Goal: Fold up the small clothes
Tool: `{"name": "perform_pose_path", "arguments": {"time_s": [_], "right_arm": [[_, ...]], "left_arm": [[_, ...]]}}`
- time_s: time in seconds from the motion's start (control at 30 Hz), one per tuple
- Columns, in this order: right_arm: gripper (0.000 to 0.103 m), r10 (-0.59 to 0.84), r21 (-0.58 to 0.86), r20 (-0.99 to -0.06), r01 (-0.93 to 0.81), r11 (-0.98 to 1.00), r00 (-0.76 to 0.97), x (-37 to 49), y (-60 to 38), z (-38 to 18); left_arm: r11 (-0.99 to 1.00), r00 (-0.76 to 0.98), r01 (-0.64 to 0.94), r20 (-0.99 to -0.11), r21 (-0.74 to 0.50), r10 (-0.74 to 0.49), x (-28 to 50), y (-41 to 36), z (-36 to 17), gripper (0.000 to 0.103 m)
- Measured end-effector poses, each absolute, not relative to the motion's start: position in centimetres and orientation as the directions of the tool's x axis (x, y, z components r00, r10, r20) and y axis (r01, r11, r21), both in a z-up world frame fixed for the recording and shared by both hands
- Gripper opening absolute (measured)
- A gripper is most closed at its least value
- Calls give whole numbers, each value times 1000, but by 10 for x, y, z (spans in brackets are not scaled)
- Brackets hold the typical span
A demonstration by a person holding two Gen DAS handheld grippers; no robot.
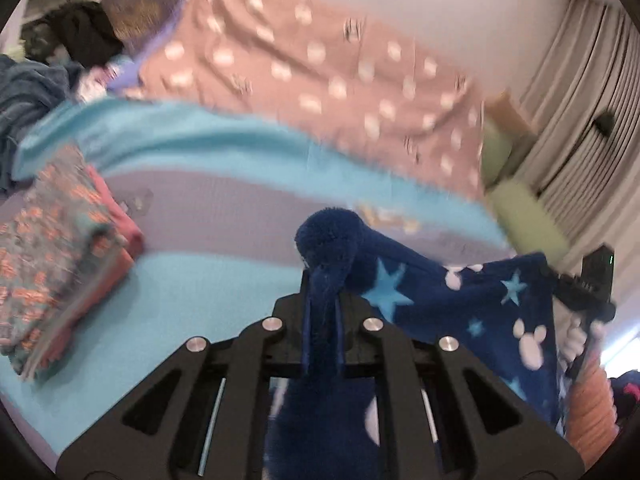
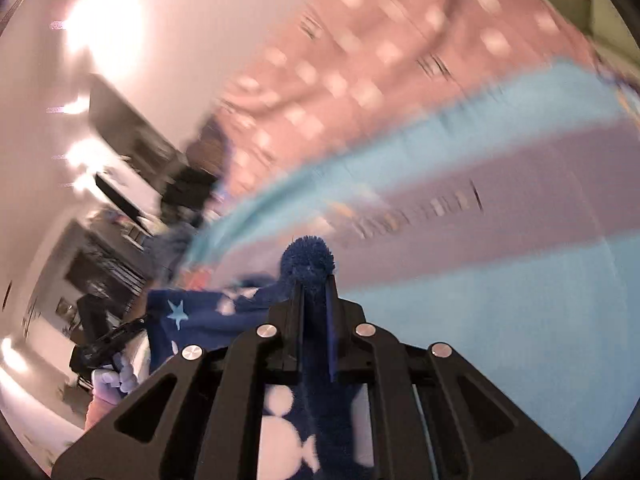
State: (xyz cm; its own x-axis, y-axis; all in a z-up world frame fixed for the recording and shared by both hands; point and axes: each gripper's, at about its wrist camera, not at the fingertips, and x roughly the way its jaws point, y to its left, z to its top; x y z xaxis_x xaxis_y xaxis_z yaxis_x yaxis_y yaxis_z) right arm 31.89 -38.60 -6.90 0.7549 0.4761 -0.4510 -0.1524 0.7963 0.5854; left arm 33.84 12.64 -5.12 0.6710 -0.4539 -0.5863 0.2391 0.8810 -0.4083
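A fluffy navy garment [image 1: 472, 300] with pale blue stars and white mouse-head shapes hangs stretched between my two grippers above the bed. My left gripper [image 1: 324, 276] is shut on one bunched corner of it, the fleece bulging out past the fingertips. In the left wrist view the right gripper [image 1: 584, 292] shows at the far right, a gloved hand under it, holding the other corner. My right gripper [image 2: 310, 280] is shut on that corner too, a fuzzy tuft sticking out. The navy garment [image 2: 208, 320] runs off to the left toward the other gripper [image 2: 108, 340].
A folded stack of patterned clothes [image 1: 60, 280] lies at the left on the blue and lilac bed cover [image 1: 200, 280]. A pink spotted blanket [image 1: 320, 72] lies behind, a dark clothes heap [image 1: 80, 36] at the far left, curtains [image 1: 580, 80] at the right.
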Motion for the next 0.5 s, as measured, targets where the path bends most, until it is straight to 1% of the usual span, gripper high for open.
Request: {"name": "perform_pose_path", "arguments": {"time_s": [0.03,0.1,0.13,0.17,0.2,0.23,0.27,0.3,0.33,0.4,0.5], "right_arm": [[10,454,566,-469,-137,813,757,323,-387,-70],[12,384,504,-595,-45,862,706,344,-381,-94],[12,346,473,-649,3,881,678,351,-379,-106],[13,267,397,-733,75,915,625,359,-374,-127],[16,240,367,-763,96,925,600,360,-371,-137],[17,229,361,-760,103,927,608,356,-371,-142],[18,221,365,-749,112,924,624,351,-373,-139],[29,185,357,-743,147,923,643,342,-378,-132],[37,143,341,-736,180,923,662,332,-382,-123],[37,105,322,-715,192,927,691,311,-388,-103],[37,175,368,-668,117,922,724,269,-379,-78]], "left_arm": [[886,675,217,-593,-409,-439,341,133,-54,10],[913,665,161,-642,-375,-381,354,137,-70,13],[927,631,139,-690,-350,-355,364,133,-85,17],[943,583,124,-746,-309,-321,373,125,-101,24],[953,556,123,-776,-278,-298,377,120,-111,27],[958,539,132,-793,-253,-284,378,114,-118,30],[964,537,149,-801,-220,-266,375,107,-121,30],[968,550,157,-797,-196,-251,371,105,-119,30],[968,565,170,-787,-186,-250,365,104,-112,33],[964,580,181,-770,-196,-266,351,108,-98,34],[963,631,193,-728,-188,-269,320,111,-71,34]]}}
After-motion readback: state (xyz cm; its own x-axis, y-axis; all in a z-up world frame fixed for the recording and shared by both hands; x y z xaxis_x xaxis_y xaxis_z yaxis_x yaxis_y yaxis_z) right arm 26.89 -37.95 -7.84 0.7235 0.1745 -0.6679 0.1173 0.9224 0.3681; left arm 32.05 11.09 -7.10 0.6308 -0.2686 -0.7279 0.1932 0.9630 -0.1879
